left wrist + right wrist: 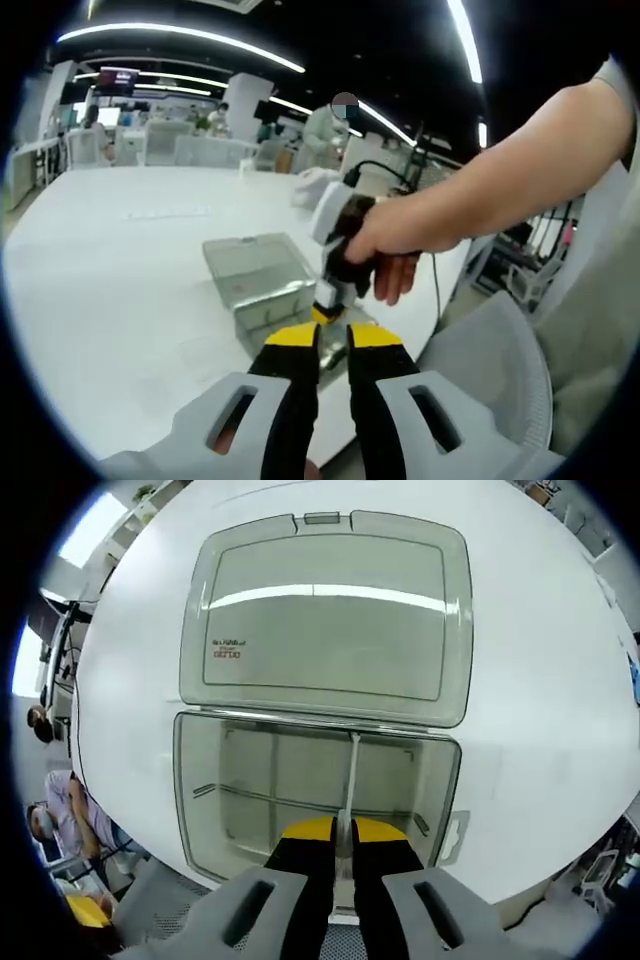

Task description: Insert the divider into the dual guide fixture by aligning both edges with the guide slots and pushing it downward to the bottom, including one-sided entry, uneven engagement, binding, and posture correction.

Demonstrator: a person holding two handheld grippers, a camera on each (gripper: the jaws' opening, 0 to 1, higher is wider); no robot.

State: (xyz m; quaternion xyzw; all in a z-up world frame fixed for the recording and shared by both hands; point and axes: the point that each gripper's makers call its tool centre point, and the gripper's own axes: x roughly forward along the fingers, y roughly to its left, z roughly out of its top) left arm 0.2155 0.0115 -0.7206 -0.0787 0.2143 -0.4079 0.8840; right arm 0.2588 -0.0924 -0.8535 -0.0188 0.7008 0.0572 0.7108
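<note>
A clear plastic box (200,780) stands on the white table, its hinged lid (320,620) lying open flat beyond it. A thin clear divider (351,780) stands on edge inside the box, running from the far wall toward me. My right gripper (343,842) is shut on the divider's near top edge, directly above the box. In the left gripper view, the right gripper (335,300) hangs over the box (268,300) in a person's hand (390,235). My left gripper (335,340) hovers short of the box, its yellow-tipped jaws a narrow gap apart with nothing between them.
The table's near edge (400,400) runs just past the box, with a grey chair (490,360) beside it. A cable (436,290) hangs from the right gripper. Other tables, chairs and people stand far behind. A seated person (60,810) is off the table's edge.
</note>
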